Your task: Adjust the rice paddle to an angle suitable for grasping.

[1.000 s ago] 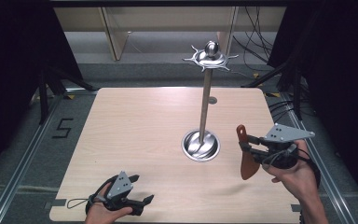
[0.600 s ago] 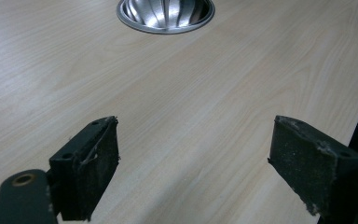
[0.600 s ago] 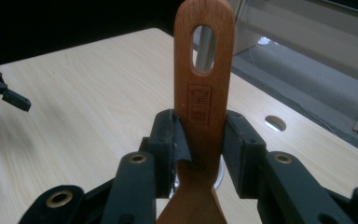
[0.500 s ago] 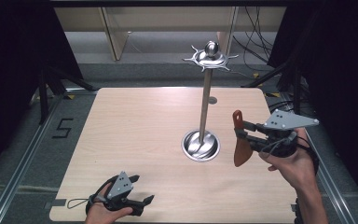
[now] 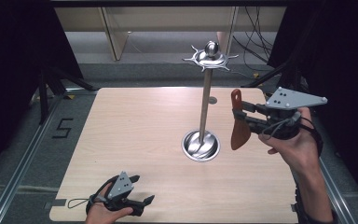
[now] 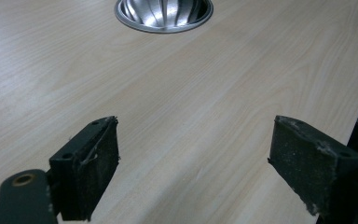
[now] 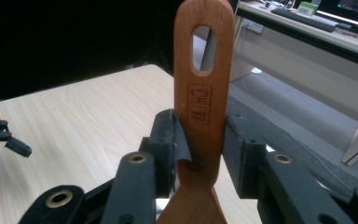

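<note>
A brown wooden spatula [image 5: 239, 125] hangs upright in the air, blade down, to the right of a metal hanging stand [image 5: 204, 107]. My right gripper [image 5: 240, 116] is shut on its handle. In the right gripper view the handle [image 7: 204, 100] with its slotted hole rises between the two black pads, with my right gripper [image 7: 200, 140] clamped on it. The stand has a round shiny base [image 5: 200, 145] and a hooked crown [image 5: 209, 57] on top. My left gripper [image 5: 143, 189] rests at the table's near edge, open with nothing between its fingers [image 6: 91, 168]; the stand's base [image 6: 164, 14] lies ahead of it.
The light wooden table [image 5: 135, 135] has bare surface left of the stand. A small round fitting [image 5: 212, 99] sits on the table behind the pole. Dark curtains flank the table, and cables lie on the floor at the far right [image 5: 254, 42].
My right gripper has risen with the spatula and drifted slightly toward the stand's pole. The left gripper has stayed where it was.
</note>
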Demonstrator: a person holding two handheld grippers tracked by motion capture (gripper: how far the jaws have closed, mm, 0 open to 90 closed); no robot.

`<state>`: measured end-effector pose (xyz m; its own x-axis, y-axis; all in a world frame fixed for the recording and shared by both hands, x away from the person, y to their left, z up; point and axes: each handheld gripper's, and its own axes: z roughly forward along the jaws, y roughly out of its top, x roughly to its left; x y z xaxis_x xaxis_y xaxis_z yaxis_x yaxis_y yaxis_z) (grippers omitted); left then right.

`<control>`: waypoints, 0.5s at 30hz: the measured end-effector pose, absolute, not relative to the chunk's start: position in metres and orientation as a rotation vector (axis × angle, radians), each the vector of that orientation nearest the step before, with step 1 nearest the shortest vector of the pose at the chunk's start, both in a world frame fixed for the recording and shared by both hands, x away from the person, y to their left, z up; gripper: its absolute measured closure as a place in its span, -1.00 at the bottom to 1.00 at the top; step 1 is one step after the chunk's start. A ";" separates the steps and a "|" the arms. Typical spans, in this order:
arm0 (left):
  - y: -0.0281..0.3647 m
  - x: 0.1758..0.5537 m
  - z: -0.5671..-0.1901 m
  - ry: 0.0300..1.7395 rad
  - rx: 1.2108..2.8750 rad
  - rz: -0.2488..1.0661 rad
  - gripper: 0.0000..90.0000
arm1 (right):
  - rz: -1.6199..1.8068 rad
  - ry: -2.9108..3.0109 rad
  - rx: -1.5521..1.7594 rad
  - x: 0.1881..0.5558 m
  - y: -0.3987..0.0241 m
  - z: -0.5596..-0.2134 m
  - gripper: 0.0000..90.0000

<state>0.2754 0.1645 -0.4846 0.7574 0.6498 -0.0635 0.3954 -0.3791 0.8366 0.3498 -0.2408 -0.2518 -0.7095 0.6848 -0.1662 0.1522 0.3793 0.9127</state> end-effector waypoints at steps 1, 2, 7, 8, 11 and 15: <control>0.164 0.275 -0.485 0.787 2.018 0.343 -0.67 | 1.317 2.112 0.718 0.350 -0.241 -0.252 0.49; 0.165 0.276 -0.484 0.792 2.027 0.348 -0.67 | 1.325 2.110 0.710 0.353 -0.240 -0.247 0.49; 0.165 0.275 -0.484 0.792 2.024 0.338 -0.67 | 1.337 2.085 0.717 0.360 -0.238 -0.236 0.49; 0.165 0.276 -0.484 0.790 2.023 0.342 -0.67 | 1.348 2.085 0.729 0.361 -0.238 -0.234 0.49; 0.165 0.276 -0.484 0.784 2.024 0.337 -0.67 | 1.367 2.070 0.730 0.364 -0.238 -0.232 0.49; 0.165 0.277 -0.484 0.767 2.039 0.358 -0.67 | 1.387 2.046 0.731 0.366 -0.238 -0.225 0.49</control>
<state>0.2767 0.1648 -0.4842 0.7656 0.6420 -0.0404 0.3811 -0.4021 0.8325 0.3659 -0.2381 -0.2252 -0.6969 0.7029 -0.1426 0.1276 0.3172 0.9397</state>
